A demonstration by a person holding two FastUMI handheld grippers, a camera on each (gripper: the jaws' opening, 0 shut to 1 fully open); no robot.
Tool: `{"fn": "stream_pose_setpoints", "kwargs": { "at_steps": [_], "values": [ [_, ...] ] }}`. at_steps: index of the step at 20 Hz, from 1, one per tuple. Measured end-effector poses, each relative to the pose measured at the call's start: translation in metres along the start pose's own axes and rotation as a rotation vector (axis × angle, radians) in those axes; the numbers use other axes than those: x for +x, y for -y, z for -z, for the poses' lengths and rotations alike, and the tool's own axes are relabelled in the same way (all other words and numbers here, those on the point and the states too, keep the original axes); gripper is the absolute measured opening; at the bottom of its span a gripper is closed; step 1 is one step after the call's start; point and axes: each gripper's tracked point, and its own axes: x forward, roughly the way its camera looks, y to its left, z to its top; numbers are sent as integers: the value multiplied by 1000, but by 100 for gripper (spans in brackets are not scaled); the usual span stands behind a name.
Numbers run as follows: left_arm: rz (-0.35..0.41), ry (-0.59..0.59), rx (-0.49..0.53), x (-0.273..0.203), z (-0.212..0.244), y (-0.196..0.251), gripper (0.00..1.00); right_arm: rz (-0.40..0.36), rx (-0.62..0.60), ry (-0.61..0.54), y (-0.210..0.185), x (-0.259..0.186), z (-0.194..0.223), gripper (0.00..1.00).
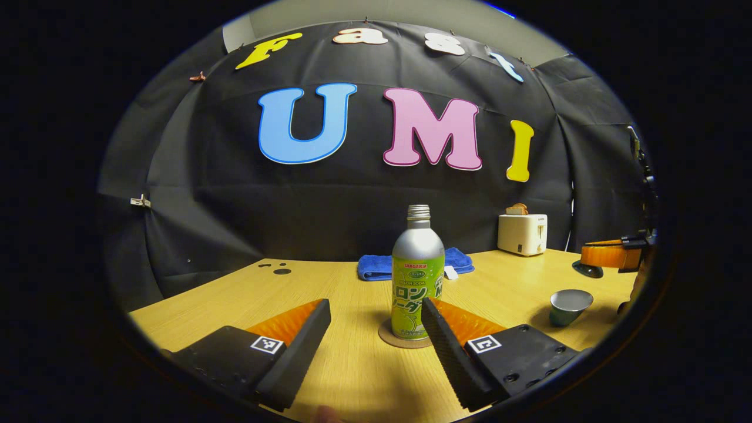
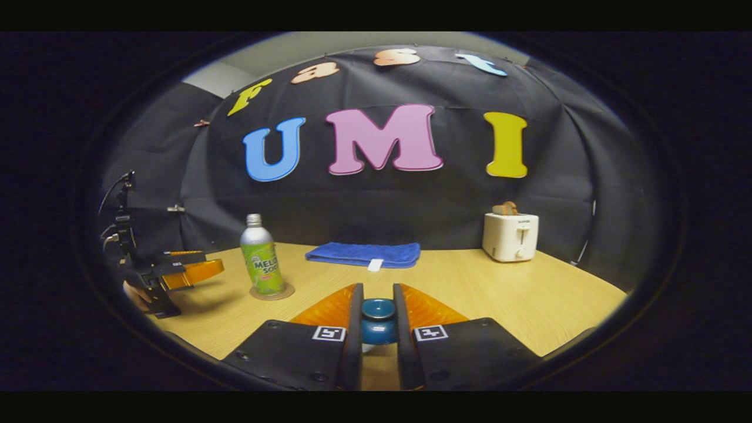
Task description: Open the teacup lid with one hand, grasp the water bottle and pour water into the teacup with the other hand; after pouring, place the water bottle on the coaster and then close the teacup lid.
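While the silver aluminium bottle with the green label [image 1: 418, 276] is seen up close in the left gripper view, standing upright on a round brown coaster [image 1: 405, 341], it is seen small and far to the left in the right gripper view [image 2: 261, 255]. The left gripper [image 1: 376, 326] is held spread wide, with nothing between its ribbed black pads, and the bottle stands just beyond them. A small blue-grey ceramic teacup [image 1: 570, 305], open-mouthed and glossy, is seen on the pale wooden table [image 1: 352, 376] to the right in that view. In the right gripper view the right gripper [image 2: 378, 320] is clenched on a rounded blue glazed lid [image 2: 378, 322], both pads pressing its sides. A folded blue towel [image 2: 363, 254] and a white boxy toaster [image 2: 510, 236] are set near the back wall.
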Motion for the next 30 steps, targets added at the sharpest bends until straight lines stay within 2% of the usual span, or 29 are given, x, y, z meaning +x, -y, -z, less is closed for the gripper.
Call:
{"fn": "stream_pose_setpoints", "kwargs": {
  "at_steps": [1,3,4,7,8,9,12,13,14,15,16,19,23,25,26,30],
  "values": [
    [0,0,0,0,1,0,98,8,-18,-45,-4,4,11,27],
    [0,0,0,0,0,0,98,-6,-33,-107,-14,11,24,28],
    [2,-1,0,0,0,0,98,-17,-37,-113,-21,9,26,23],
    [16,0,0,0,0,3,98,-11,-55,-130,-22,12,32,28],
    [18,0,1,0,0,3,98,-9,-48,-134,-22,11,33,23],
    [20,0,0,0,-1,3,98,-6,-41,-133,-21,12,32,32],
    [22,0,0,0,0,3,98,-2,-33,-150,-20,11,35,24],
    [22,0,0,0,0,3,98,-3,-33,-152,-20,10,36,24],
    [22,0,0,0,0,4,98,-1,-37,-153,-20,9,35,36],
    [22,0,0,0,0,4,98,1,-41,-153,-20,8,34,26],
    [23,0,0,0,0,4,98,5,-43,-153,-19,9,35,33],
    [14,0,0,1,0,2,98,13,-40,-147,-18,5,33,35],
    [8,-1,0,-4,0,3,98,23,-34,-83,-15,-5,20,74],
    [6,-1,0,-9,0,4,98,66,-30,-21,-5,-12,7,100],
    [4,-1,0,-11,0,6,98,80,-17,9,-2,-15,1,96],
    [-17,-1,-1,-19,-1,10,98,115,19,74,6,-30,-9,97]
  ]
}}
